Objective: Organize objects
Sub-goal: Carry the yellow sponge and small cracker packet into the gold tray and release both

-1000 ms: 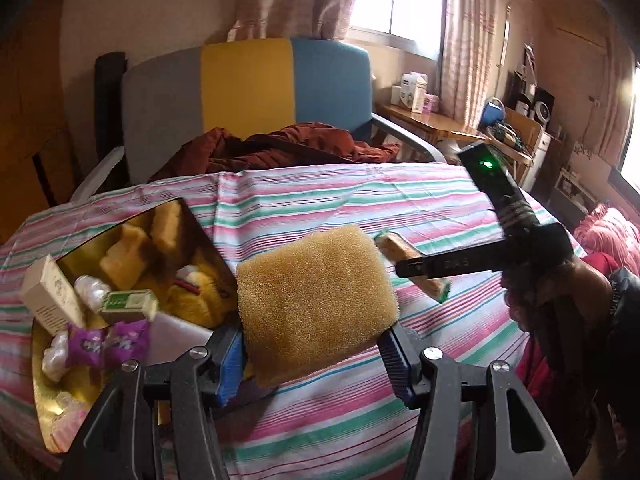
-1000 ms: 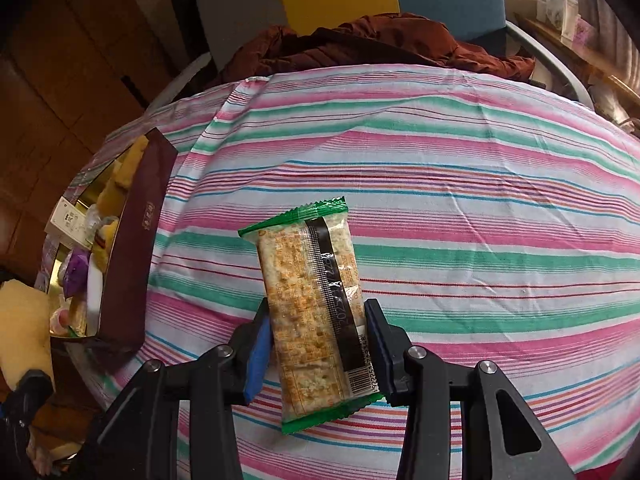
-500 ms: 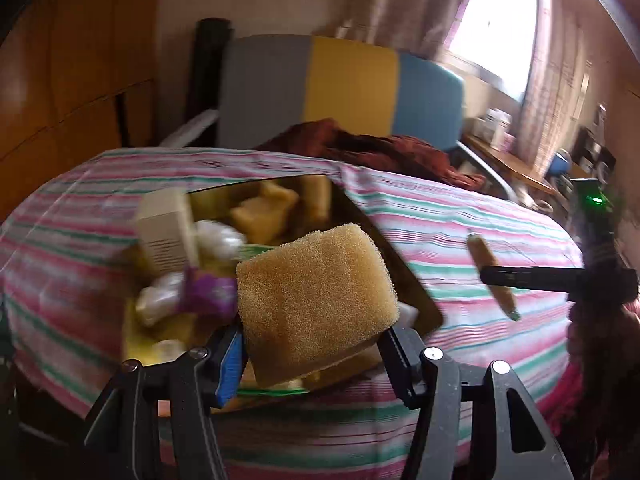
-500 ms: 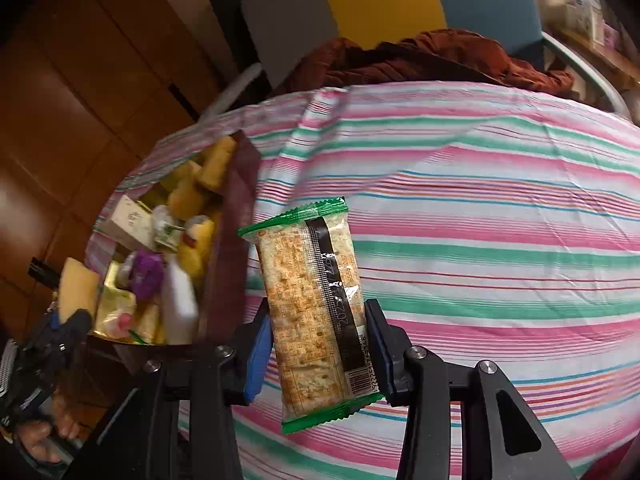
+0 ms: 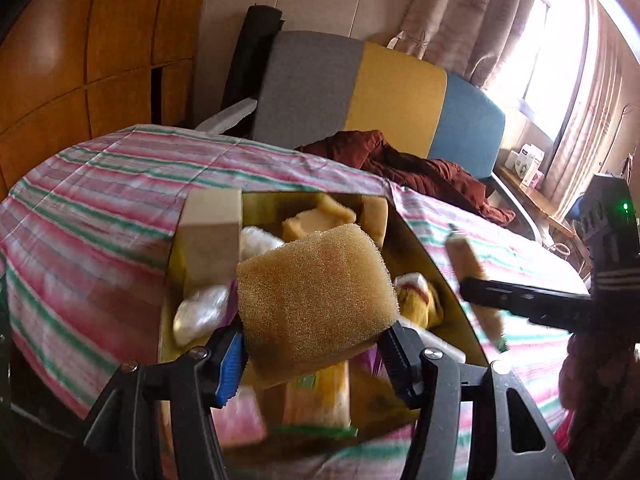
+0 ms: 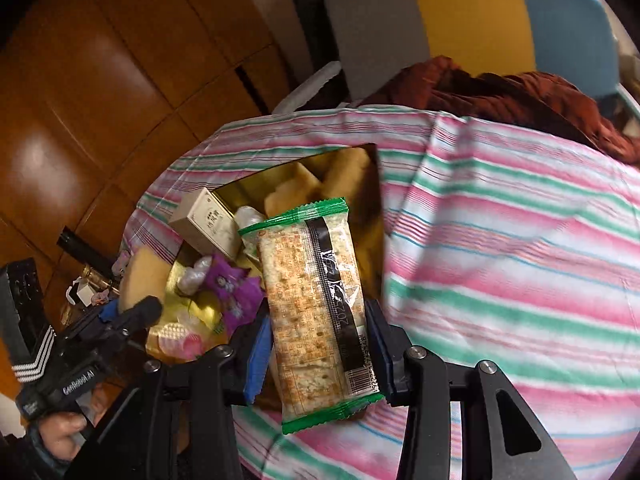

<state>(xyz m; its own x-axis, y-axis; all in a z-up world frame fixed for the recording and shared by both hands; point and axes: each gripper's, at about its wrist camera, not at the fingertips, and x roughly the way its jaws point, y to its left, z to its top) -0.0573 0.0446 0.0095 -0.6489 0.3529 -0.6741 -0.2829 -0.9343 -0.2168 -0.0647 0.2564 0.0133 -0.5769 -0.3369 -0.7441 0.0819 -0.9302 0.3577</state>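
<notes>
Right claw (image 6: 316,354) clamped on cracker packet (image 6: 316,308), long axis pointing away, over box (image 6: 374,184).

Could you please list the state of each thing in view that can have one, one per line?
Left tongs: shut on the sponge.
Sponge: held up above the gold box.
Right tongs: shut on the cracker packet.
Cracker packet: sealed, held off the cloth beside the box.
Gold box: open, lidless, crowded with items.
Small carton: closed, propped on the box's edge.
Striped cloth: spread out, creased near the box.
</notes>
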